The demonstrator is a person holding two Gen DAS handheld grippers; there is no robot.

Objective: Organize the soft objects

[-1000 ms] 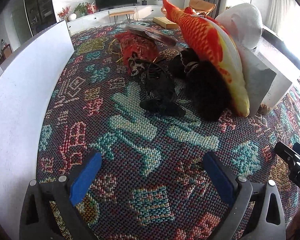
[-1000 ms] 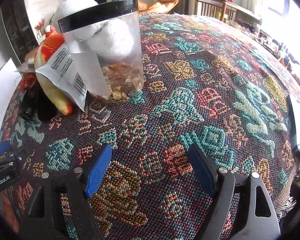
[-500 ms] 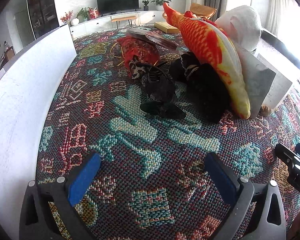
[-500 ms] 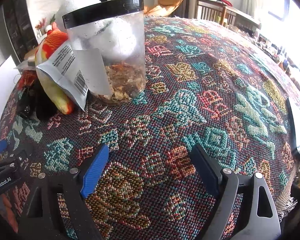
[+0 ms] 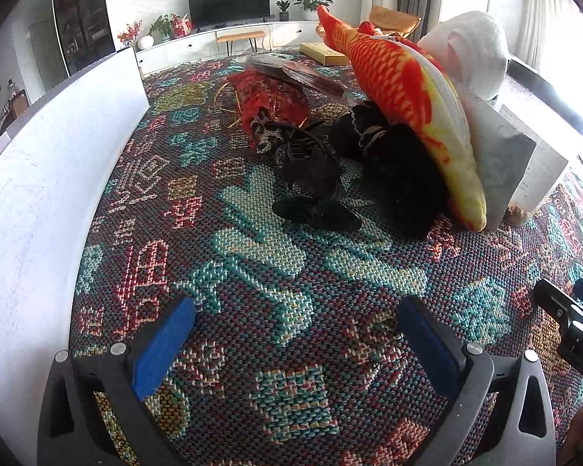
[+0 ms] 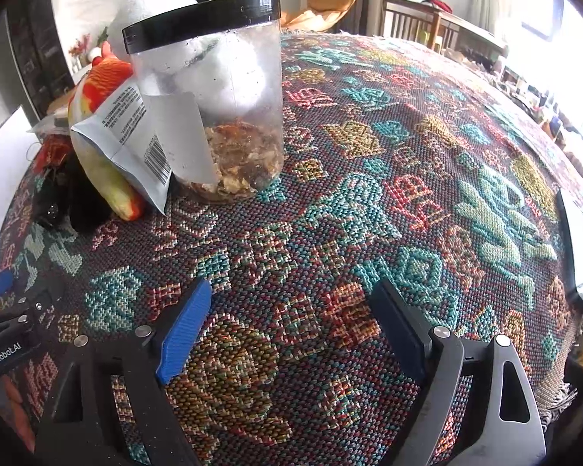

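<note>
In the left wrist view a red-orange fish plush (image 5: 404,97) leans on a white plush (image 5: 470,54). A black furry item (image 5: 400,178), a black hair clip (image 5: 315,190) and a red fringed cloth (image 5: 272,101) lie on the patterned tablecloth (image 5: 252,256). My left gripper (image 5: 295,338) is open and empty, well short of the pile. My right gripper (image 6: 291,314) is open and empty in front of a clear jar (image 6: 221,93). The fish plush (image 6: 97,116) and white plush (image 6: 155,0) sit behind the jar.
A white board (image 5: 39,178) stands along the left of the cloth. A grey pouch (image 5: 497,151) leans against the fish; its label side (image 6: 136,136) faces the right wrist view. A flat dark-edged object (image 6: 577,248) lies at the cloth's right edge.
Both grippers have edged slightly forward toward the pile and the jar. Nothing was taken hold of; the objects have not moved.
</note>
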